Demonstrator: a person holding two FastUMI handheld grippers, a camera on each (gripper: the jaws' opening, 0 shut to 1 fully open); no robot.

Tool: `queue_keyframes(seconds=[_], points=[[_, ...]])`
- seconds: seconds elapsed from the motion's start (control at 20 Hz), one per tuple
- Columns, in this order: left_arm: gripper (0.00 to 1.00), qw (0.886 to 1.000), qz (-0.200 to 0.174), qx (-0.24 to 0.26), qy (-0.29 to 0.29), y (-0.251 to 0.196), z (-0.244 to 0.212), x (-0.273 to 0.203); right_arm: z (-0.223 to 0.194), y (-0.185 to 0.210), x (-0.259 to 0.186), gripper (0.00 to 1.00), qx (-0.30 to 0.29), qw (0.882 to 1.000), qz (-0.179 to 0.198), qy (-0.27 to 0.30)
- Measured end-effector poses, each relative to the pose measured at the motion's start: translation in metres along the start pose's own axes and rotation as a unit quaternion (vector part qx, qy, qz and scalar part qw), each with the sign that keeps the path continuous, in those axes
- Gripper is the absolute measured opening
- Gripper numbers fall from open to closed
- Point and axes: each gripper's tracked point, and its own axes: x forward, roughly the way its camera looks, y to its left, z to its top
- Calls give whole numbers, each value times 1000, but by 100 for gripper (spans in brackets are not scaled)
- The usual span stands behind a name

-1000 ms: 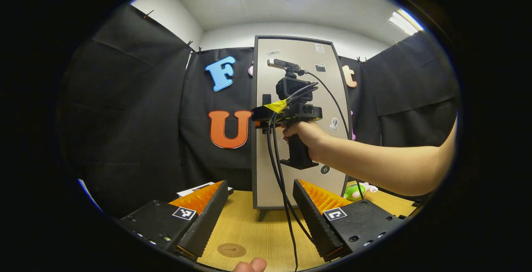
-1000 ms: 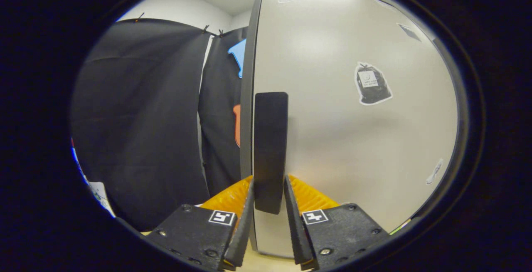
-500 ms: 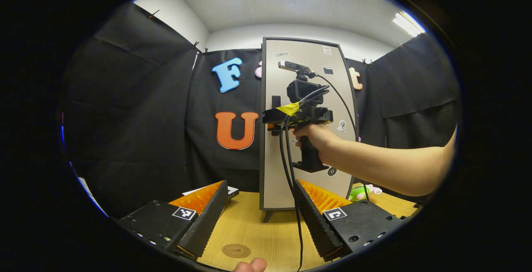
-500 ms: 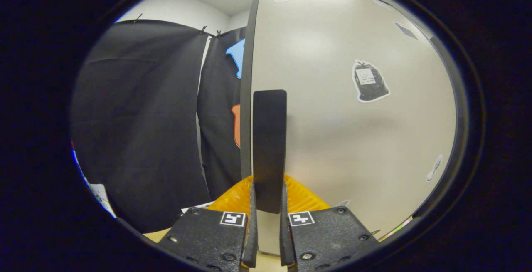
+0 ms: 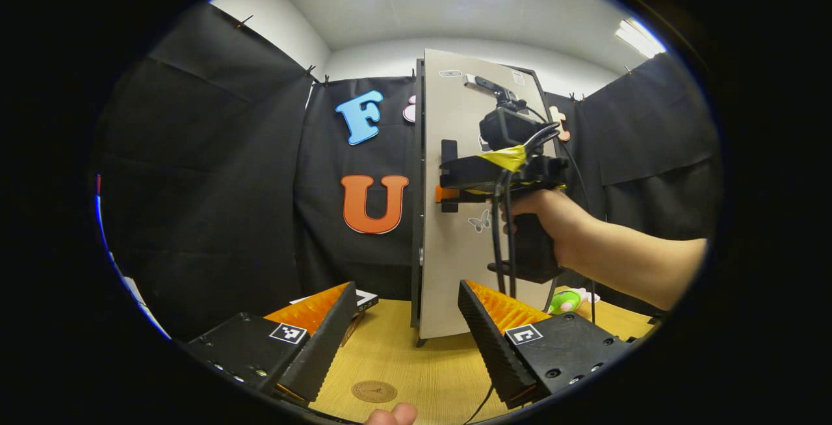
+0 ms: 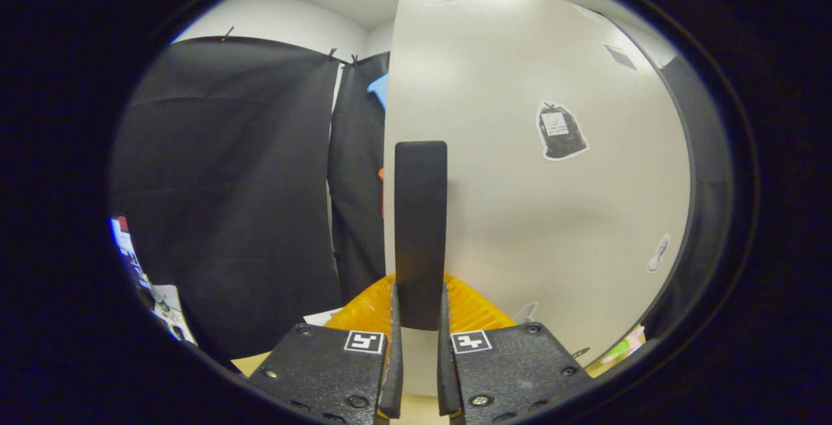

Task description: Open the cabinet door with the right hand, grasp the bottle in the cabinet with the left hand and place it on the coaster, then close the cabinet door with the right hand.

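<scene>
Beige cabinet door (image 5: 455, 243) stands a little ajar at the far edge of the wooden surface (image 5: 403, 360), its free edge swung off the dark frame. The right hand-held gripper (image 6: 419, 347) is clamped on the door's black handle (image 6: 420, 230), both fingers pressing its sides. The left hand-held gripper (image 5: 406, 340) hovers with its fingers wide apart above the near edge of the surface, where the round coaster (image 5: 374, 391) lies in bare wood. The bottle is hidden behind the door.
</scene>
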Motion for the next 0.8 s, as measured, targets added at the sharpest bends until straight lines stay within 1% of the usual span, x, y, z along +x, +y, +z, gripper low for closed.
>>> queue_keyframes(seconds=[0.2, 0.25, 0.5, 0.7, 0.8], points=[[95, 1000, -3, 3, 0, -1, 0, -3, 0, 1, -17, 24, -4, 1000, 8, 0], [95, 1000, -3, 4, 1, -1, 0, -4, 1, 0, -23, 25, -6, 1000, 11, 1], [95, 1000, -7, 6, 1, -7, 1, -4, 0, -2, -51, 24, -8, 999, 33, -5], [95, 1000, -22, 2, 1, -24, 3, -2, 0, -11, -77, 25, -10, 1000, 26, -7], [95, 999, -33, 1, 0, -35, 4, -2, -1, -17, -83, 24, -10, 1000, 20, -8]])
